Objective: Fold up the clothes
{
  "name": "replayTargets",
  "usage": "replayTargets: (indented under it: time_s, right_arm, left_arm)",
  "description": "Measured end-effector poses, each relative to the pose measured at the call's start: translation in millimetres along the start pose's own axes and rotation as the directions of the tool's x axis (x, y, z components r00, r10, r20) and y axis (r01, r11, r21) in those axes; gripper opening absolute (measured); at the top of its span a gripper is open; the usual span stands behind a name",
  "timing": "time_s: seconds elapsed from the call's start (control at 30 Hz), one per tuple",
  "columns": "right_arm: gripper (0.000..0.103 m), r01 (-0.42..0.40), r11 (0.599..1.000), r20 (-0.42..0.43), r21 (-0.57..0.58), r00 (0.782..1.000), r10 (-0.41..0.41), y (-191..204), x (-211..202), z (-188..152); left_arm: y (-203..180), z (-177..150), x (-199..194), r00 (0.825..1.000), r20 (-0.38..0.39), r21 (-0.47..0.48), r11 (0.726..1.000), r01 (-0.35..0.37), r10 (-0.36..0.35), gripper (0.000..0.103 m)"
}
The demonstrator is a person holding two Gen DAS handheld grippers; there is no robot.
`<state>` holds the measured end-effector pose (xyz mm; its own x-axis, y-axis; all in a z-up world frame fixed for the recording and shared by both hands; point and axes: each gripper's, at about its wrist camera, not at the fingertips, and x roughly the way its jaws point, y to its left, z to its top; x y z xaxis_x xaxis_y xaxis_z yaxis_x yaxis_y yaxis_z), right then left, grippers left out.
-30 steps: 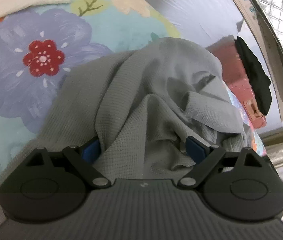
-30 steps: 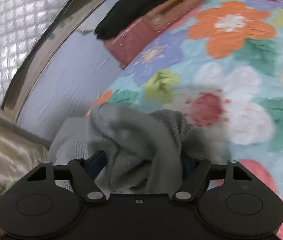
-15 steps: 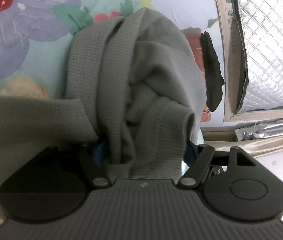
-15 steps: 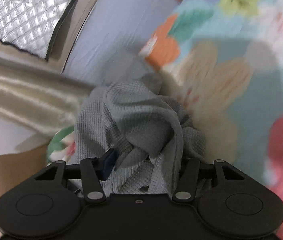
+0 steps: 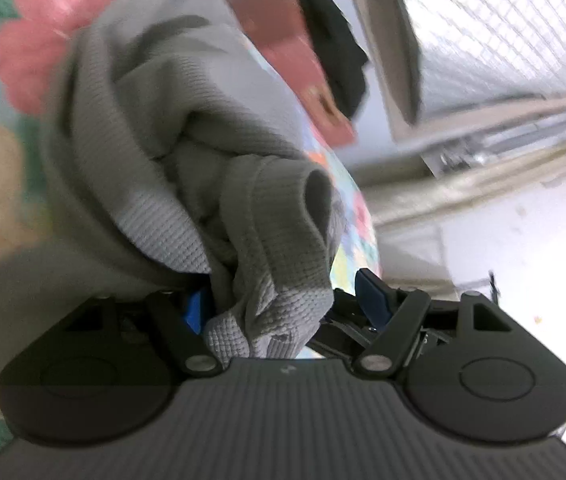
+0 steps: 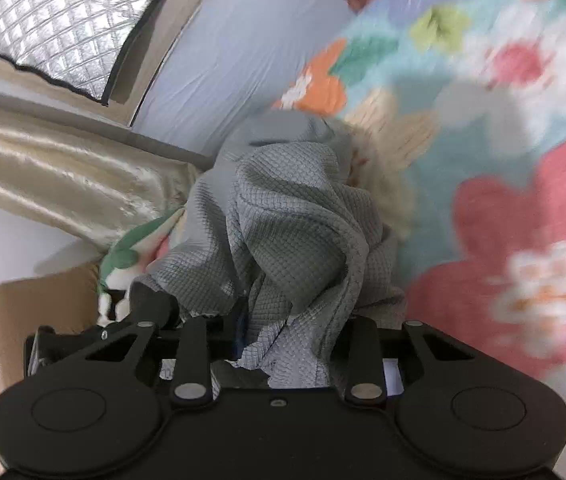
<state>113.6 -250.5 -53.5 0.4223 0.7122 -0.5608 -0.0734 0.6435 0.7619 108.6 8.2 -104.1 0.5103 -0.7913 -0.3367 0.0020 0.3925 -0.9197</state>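
A grey waffle-knit garment [image 5: 187, 128] hangs bunched from both grippers above the flowered bedspread [image 5: 23, 52]. My left gripper [image 5: 279, 304] has a thick fold of the garment between its blue pads [image 5: 371, 296]; the left pad is mostly covered by cloth. In the right wrist view the same garment [image 6: 295, 216] drapes down from my right gripper [image 6: 287, 340], whose fingertips are buried in the fabric.
A folded reddish garment [image 5: 291, 60] with a black one [image 5: 335, 44] on top lies near the bed's far edge. A quilted silver window cover [image 6: 55, 12], a beige curtain [image 6: 59, 176] and a lilac sheet [image 6: 235, 52] border the bedspread [image 6: 523, 208].
Both grippers have lifted and swung with the garment toward the bed's edge. The cloth now hangs bunched off the bedspread, and both views have tilted toward the window and wall.
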Motion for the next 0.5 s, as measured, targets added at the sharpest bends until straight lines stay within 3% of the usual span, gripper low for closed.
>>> replayTargets:
  time_s: [0.13, 0.3, 0.5]
  right_arm:
    - [0.032, 0.006, 1.000, 0.045, 0.028, 0.999, -0.007, -11.8, -39.2, -8.1]
    - [0.030, 0.020, 0.997, 0.081, 0.072, 0.996, -0.026, -22.0, -74.7, -22.6]
    - [0.029, 0.061, 0.994, 0.132, 0.090, 0.989, -0.072, -21.0, -130.0, -47.3]
  left_arm:
    - [-27.2, -19.7, 11.2, 0.998, -0.069, 0.082, 0.997, 0.014, -0.009, 0.072]
    - [-63.4, -54.7, 18.2, 0.996, -0.085, 0.176, 0.984, -0.013, 0.028, 0.072]
    - [-98.8, -95.7, 6.7, 0.991, -0.132, 0.231, 0.971, 0.057, -0.027, 0.072]
